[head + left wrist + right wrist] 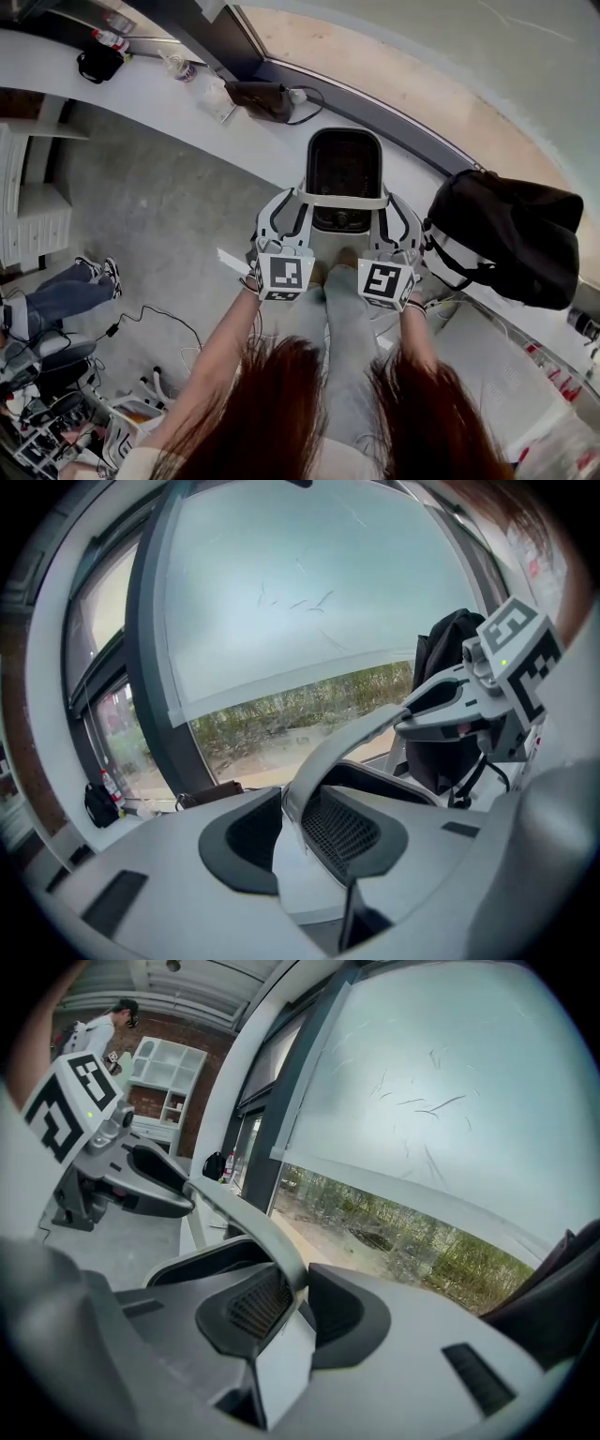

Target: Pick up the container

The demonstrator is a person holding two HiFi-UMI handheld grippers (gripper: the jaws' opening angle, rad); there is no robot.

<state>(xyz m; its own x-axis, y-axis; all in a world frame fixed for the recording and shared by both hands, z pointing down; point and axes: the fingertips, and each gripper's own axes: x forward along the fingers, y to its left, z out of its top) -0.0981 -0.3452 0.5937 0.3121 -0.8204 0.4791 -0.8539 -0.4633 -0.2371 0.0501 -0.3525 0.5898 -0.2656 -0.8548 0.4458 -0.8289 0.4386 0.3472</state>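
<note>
left tool (287, 212) and right tool (397, 214) held forward side by side, tilted down, each clamped on the handle (342, 199).

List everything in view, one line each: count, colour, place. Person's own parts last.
Container: one, dark with pale rim, centre, at the ledge.
Handle: one, white, across the container.
Ledge: one, white, along the window.
Backpack: one, black, right, on the ledge.
Flat bag: one, dark brown, ledge, upper centre.
Small bag: one, black, ledge, upper left.
Bottles: two, pale, ledge, upper left.
Shelf unit: one, white, left.
Another person's legs: two, blue jeans, lower left.
Left gripper: one, white, fingers shut on the handle's left end.
Right gripper: one, white, fingers shut on the handle's right end.
</note>
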